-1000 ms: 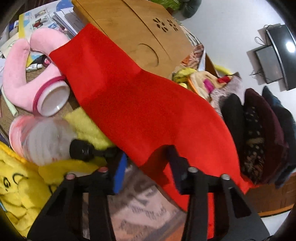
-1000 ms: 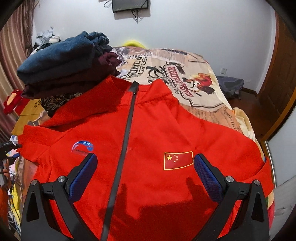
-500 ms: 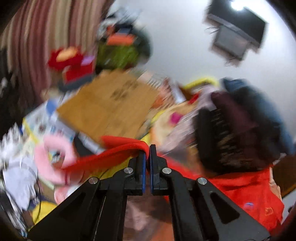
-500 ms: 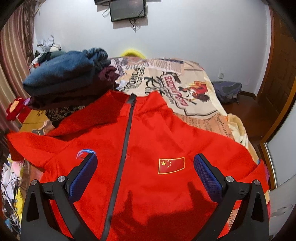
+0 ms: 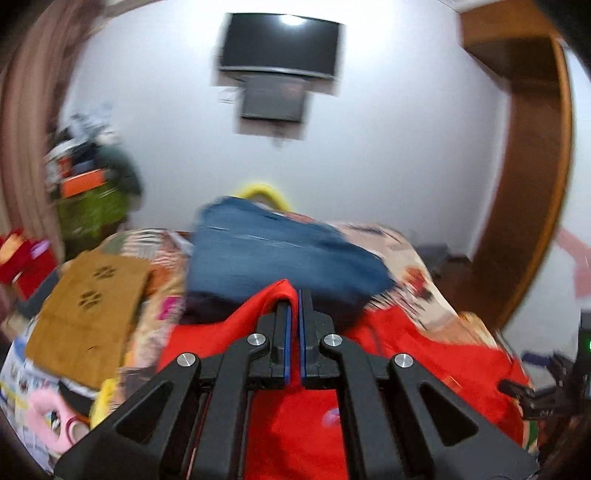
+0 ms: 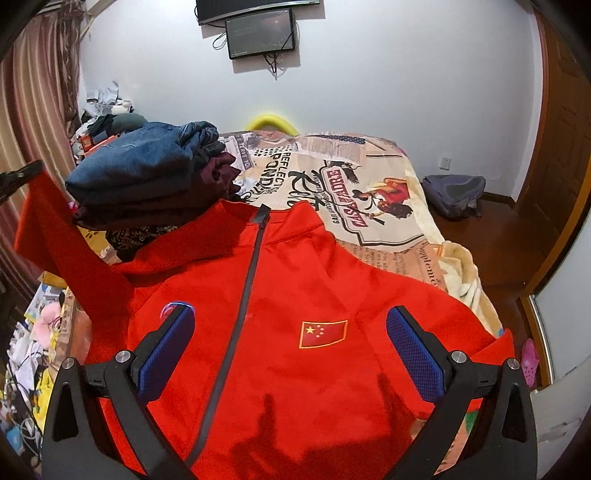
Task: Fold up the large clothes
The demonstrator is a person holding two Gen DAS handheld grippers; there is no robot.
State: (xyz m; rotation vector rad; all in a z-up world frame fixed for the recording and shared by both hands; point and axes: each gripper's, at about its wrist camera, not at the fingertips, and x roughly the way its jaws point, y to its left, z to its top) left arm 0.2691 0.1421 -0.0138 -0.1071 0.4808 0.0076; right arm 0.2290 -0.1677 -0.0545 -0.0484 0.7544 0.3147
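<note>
Bedroom motion-blurred, red jacket [image 6: 295, 332] sleeve [image 5: 273, 295] partly behind left hand-held gripper [image 5: 293, 306]

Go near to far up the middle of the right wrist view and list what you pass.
right gripper, jaws open → red jacket lying front up, zip closed → printed bedspread → yellow headboard rim → white wall → small wall-mounted screen

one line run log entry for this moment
left gripper: shut on red jacket sleeve, lifted | right gripper: open above jacket front | stage: sleeve fold | folded clothes pile behind
</note>
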